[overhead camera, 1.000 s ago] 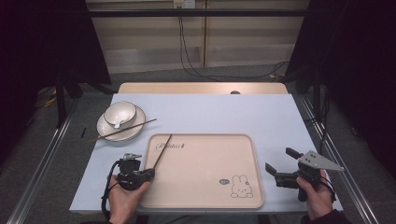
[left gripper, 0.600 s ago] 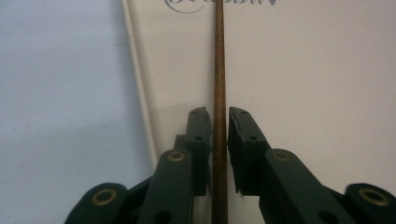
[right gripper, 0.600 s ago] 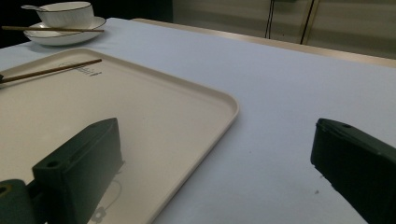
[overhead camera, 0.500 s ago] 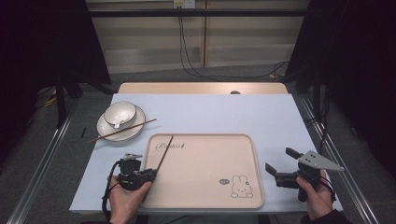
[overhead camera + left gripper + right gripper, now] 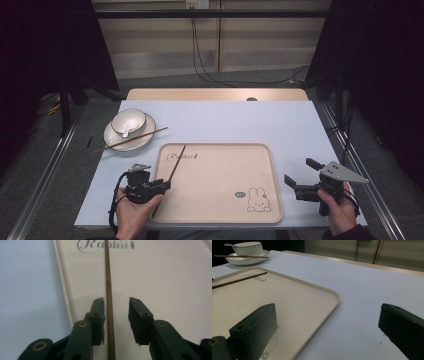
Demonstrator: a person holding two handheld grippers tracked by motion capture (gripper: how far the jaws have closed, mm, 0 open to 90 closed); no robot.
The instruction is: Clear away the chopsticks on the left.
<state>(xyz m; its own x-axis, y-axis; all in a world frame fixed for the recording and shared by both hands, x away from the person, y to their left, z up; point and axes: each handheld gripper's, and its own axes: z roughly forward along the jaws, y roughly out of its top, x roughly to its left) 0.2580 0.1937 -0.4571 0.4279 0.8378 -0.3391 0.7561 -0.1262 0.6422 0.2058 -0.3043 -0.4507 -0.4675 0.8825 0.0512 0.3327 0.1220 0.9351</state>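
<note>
While 1 wooden chopstick [image 5: 109, 290] lies on the cream rabbit-print tray [image 5: 260, 165], the left gripper [image 5: 161, 185] straddles its near end, fingers [image 5: 98, 312] spread apart with the stick running between them, close against the left pad and clear of the right. In the high view the chopstick [image 5: 175, 164] slants across the tray's left edge toward the printed lettering, its lower end passing beyond the rim beside the person's left hand [image 5: 134, 212]. A second chopstick [image 5: 131, 140] rests across the white plate [image 5: 114, 141] that carries a bowl [image 5: 128, 121] at the far left of the counter [image 5: 280, 120]. The right gripper [image 5: 300, 176] waits beside the tray's right rim, fingers [image 5: 253, 326] wide and empty.

To close well, the left gripper would likely need a slight shift so the stick sits centred between the pads, then a firm, even squeeze; a thin round stick may roll or pivot if pinched off-centre, and a level lift should keep its far tip from dragging on the tray.
</note>
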